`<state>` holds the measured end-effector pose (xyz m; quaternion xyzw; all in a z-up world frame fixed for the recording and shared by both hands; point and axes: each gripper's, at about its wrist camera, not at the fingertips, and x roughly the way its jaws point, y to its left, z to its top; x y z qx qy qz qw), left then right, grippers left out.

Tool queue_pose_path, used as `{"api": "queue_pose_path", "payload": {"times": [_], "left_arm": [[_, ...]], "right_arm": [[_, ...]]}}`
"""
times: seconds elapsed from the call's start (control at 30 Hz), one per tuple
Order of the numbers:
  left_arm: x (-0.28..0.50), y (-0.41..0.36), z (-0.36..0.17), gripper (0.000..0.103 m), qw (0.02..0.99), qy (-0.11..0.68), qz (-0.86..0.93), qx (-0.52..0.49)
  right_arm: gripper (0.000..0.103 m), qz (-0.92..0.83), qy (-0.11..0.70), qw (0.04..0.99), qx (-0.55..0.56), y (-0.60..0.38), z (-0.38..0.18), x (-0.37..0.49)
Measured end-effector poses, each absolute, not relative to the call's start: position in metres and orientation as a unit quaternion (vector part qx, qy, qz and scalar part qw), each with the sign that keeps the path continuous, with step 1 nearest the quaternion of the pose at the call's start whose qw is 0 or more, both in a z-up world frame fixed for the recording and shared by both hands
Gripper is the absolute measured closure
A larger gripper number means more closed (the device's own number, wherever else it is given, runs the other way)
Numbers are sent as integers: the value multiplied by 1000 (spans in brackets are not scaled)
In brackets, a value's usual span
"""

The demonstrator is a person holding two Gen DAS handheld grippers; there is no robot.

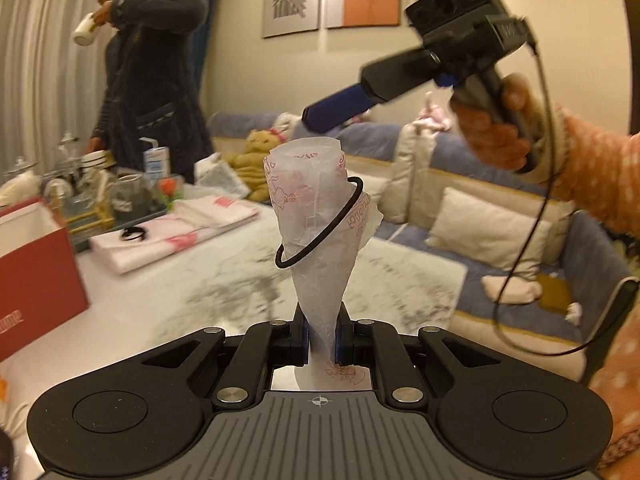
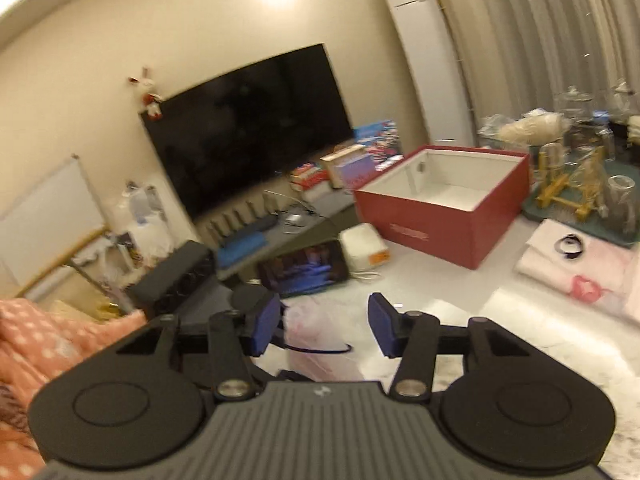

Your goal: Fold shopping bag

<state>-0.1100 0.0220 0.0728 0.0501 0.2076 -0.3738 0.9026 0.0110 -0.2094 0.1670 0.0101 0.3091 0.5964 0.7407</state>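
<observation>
My left gripper (image 1: 322,344) is shut on a rolled white shopping bag (image 1: 316,216) with red print, held upright above the white table. A black hair tie (image 1: 320,224) hangs slanted and loose around the roll. My right gripper (image 1: 316,114) hovers just above and behind the top of the roll. In the right wrist view it (image 2: 324,326) is open and empty, with the rolled bag (image 2: 320,332) and the black tie (image 2: 320,350) just below its blue pads (image 2: 266,326).
A red open box (image 2: 444,200) stands on the table. Folded white bags (image 1: 176,228) with another black tie (image 1: 133,234) lie behind it. A tray of glassware (image 2: 584,184), a phone (image 2: 306,270), a sofa (image 1: 480,216) and a man drinking (image 1: 152,72) are around.
</observation>
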Motion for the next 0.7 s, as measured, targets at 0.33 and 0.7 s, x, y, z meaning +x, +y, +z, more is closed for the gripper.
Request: {"api": "queue_pose_path", "payload": {"times": [0.33,0.7], "left_arm": [[-110,27,79,92,860,214,-463,8],[-93,48,63,92,844,215,-471,-137]], "right_arm": [[92,612,158,725,-274,-193,174,-55],[102,559,82,735,-375,-191,169,-100]]}}
